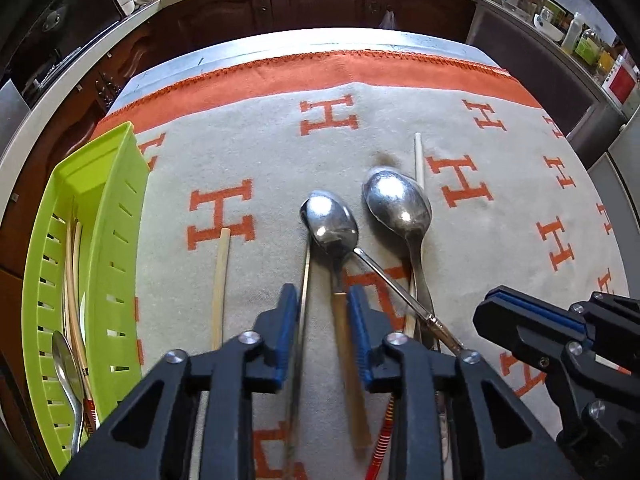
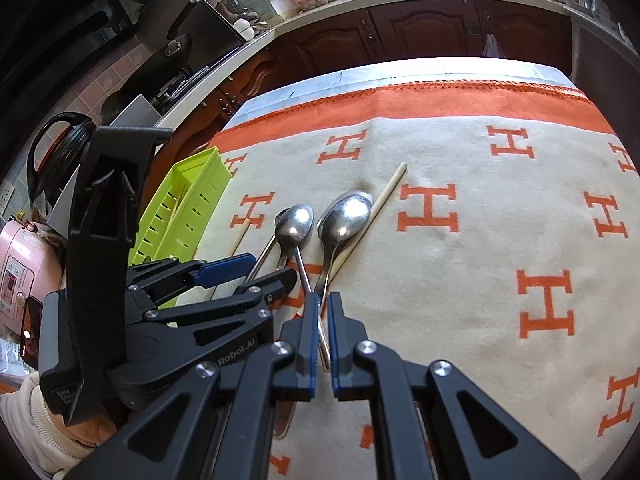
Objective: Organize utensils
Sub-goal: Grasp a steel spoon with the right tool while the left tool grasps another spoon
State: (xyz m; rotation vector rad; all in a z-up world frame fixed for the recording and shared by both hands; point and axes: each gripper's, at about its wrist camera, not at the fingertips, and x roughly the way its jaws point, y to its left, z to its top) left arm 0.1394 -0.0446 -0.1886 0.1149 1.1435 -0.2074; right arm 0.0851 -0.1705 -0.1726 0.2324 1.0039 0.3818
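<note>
My left gripper [image 1: 323, 312] points down at the cloth. Its blue pads [image 1: 286, 320] flank a thin metal chopstick [image 1: 305, 276] and the wooden handle of a spoon [image 1: 330, 216], with a gap still showing between those two. A larger steel spoon [image 1: 398, 200] lies to the right, and a thin-handled spoon's stem [image 1: 392, 284] crosses over its handle. My right gripper [image 2: 323, 312] is shut and hovers by the handle ends; metal shows through its narrow slit. In the left wrist view it [image 1: 486, 304] holds nothing. Pale chopsticks [image 1: 222, 280] [image 1: 419, 160] lie loose.
A lime-green slotted tray [image 1: 116, 208] at the cloth's left edge holds a spoon [image 1: 66, 364] and chopsticks [image 1: 72, 280]. The orange-and-cream cloth [image 2: 480, 280] covers the table. Dark cabinets stand behind, and a pink cooker [image 2: 16, 272] and a black kettle [image 2: 60, 148] to the left.
</note>
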